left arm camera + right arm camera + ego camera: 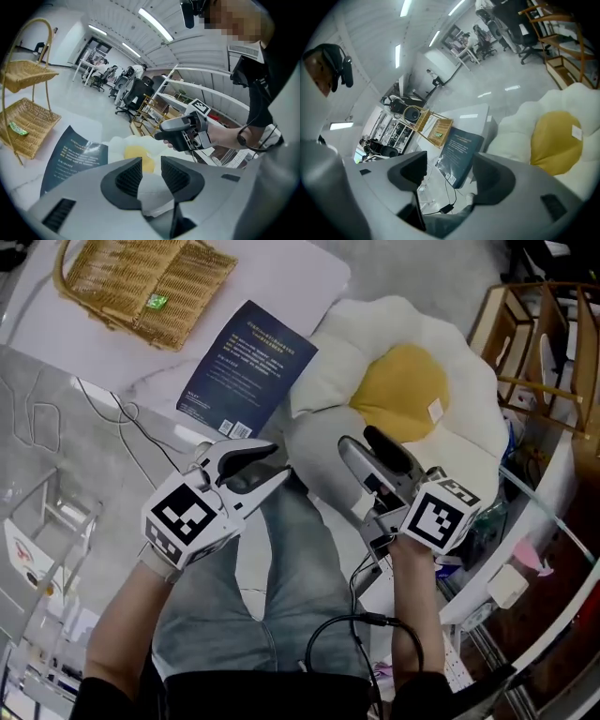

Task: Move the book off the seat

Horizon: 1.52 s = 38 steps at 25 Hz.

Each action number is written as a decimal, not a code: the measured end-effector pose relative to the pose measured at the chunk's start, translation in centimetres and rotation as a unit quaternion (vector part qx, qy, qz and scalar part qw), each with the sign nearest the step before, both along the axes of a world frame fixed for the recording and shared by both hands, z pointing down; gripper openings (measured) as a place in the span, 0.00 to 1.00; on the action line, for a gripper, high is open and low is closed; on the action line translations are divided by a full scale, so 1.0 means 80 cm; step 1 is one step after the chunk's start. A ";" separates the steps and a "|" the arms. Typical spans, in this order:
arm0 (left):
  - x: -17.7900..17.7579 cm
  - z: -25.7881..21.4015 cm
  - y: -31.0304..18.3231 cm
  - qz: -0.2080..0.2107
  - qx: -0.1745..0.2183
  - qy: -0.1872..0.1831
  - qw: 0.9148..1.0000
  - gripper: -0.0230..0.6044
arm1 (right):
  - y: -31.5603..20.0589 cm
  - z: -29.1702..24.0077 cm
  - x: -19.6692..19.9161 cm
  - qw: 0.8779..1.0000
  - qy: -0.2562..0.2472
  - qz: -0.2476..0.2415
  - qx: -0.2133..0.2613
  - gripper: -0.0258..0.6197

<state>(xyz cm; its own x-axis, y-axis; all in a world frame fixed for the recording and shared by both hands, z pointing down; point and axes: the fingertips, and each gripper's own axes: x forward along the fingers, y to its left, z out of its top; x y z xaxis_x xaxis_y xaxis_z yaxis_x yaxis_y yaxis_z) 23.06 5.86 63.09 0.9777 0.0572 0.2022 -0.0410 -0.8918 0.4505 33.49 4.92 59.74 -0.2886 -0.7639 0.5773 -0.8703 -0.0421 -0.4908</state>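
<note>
The dark blue book (246, 369) lies flat on a white tabletop (291, 277), its right edge against the egg-shaped cushion (328, 399). The cushion has a yellow centre (398, 390). It rests on the seat in front of me. My left gripper (279, 465) hovers just below the book's near end, jaws slightly apart and empty. My right gripper (359, 439) hangs over the cushion's near edge, open and empty. The left gripper view shows the book (70, 157) at left and the cushion (136, 157) beyond the jaws. In the right gripper view the book (459, 152) shows between the wide jaws.
A wicker basket (141, 282) stands on the table beyond the book. Thin cables (141, 427) trail over the grey floor at left. A wooden rack (539, 334) and a curved white shelf (553, 484) crowd the right side. My jeans-clad legs (281, 568) are below.
</note>
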 end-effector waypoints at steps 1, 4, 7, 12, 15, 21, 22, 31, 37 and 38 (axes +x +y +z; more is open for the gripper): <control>0.000 -0.010 0.002 0.001 0.005 0.004 1.000 0.21 | 0.004 -0.010 -0.004 1.000 0.011 -0.002 0.008 0.49; -0.003 -0.044 0.008 -0.002 0.016 0.018 1.000 0.21 | 0.016 -0.044 -0.018 0.999 0.039 -0.011 0.035 0.36; -0.007 -0.080 0.011 -0.004 0.029 0.029 0.999 0.21 | 0.025 -0.083 -0.027 0.996 0.062 -0.015 0.069 0.26; -0.021 -0.148 0.027 -0.003 0.041 0.045 0.998 0.21 | 0.049 -0.150 -0.047 0.990 0.088 -0.018 0.110 0.15; -0.024 -0.194 0.032 -0.001 0.062 0.056 0.996 0.21 | 0.060 -0.185 -0.056 0.987 0.096 -0.021 0.125 0.13; -0.020 -0.293 0.027 -0.012 0.098 0.097 0.990 0.21 | 0.068 -0.262 -0.064 0.979 0.113 -0.022 0.168 0.11; -0.018 -0.311 0.029 -0.012 0.102 0.106 0.989 0.21 | 0.070 -0.276 -0.064 0.977 0.118 -0.022 0.175 0.11; -0.027 -0.434 0.055 0.010 0.171 0.135 0.976 0.21 | 0.093 -0.383 -0.070 0.964 0.136 -0.009 0.229 0.09; -0.056 -0.489 0.067 -0.008 0.181 0.153 0.971 0.21 | 0.102 -0.444 -0.086 0.953 0.135 -0.004 0.271 0.09; -0.060 -0.496 0.069 -0.010 0.185 0.155 0.971 0.21 | 0.104 -0.453 -0.090 0.951 0.138 -0.006 0.277 0.09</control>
